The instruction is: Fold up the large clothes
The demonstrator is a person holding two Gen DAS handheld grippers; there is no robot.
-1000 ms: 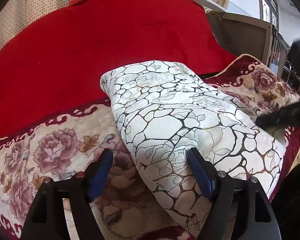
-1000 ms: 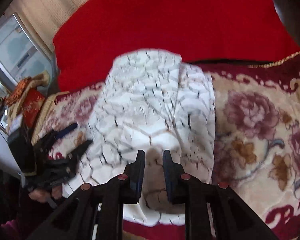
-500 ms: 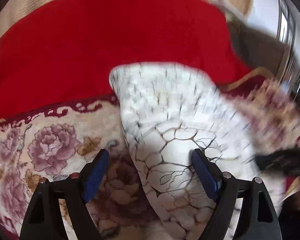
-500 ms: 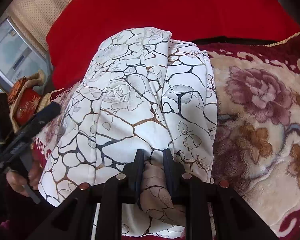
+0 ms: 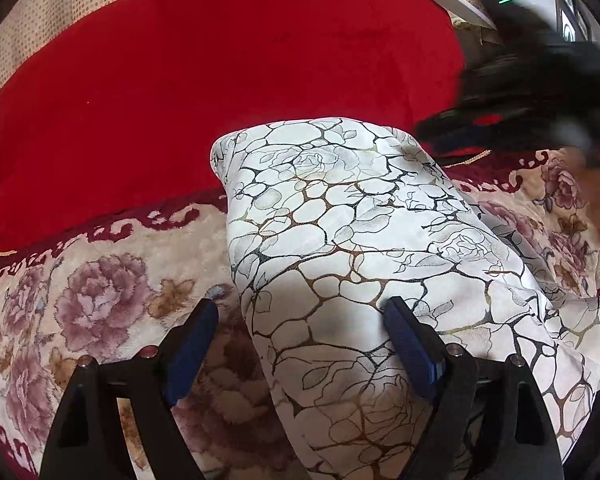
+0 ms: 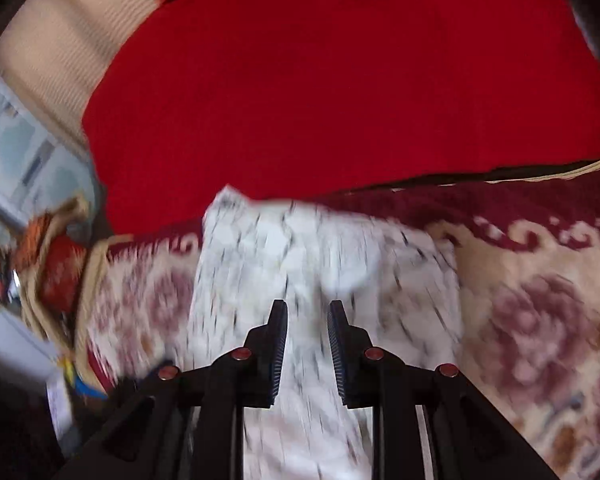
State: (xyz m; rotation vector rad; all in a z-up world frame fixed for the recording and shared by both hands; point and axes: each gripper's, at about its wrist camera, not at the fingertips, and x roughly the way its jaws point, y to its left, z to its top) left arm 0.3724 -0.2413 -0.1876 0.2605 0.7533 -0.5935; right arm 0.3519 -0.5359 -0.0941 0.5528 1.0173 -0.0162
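A white garment with a dark cracked-stone and rose print (image 5: pixel 360 248) lies folded in a long strip on a floral blanket (image 5: pixel 100 292). My left gripper (image 5: pixel 300 332) is open, its blue pads straddling the garment's near left edge. In the right wrist view the garment (image 6: pixel 320 256) is blurred by motion. My right gripper (image 6: pixel 307 320) hovers above it with the jaws slightly apart and nothing visible between them. The right gripper also shows as a dark blurred shape in the left wrist view (image 5: pixel 532 92), raised above the garment's far right side.
A large red cushion (image 5: pixel 220 80) backs the blanket. Beige dotted curtains (image 5: pixel 60 12) hang behind it. A white shelf (image 5: pixel 452 0) is at the far right. In the right wrist view, a cabinet (image 6: pixel 16 152) and red-orange items (image 6: pixel 56 268) stand at the left.
My right gripper has let go of the fold it pinched, lifted off the garment and moved up and away. My left gripper stays open in much the same place.
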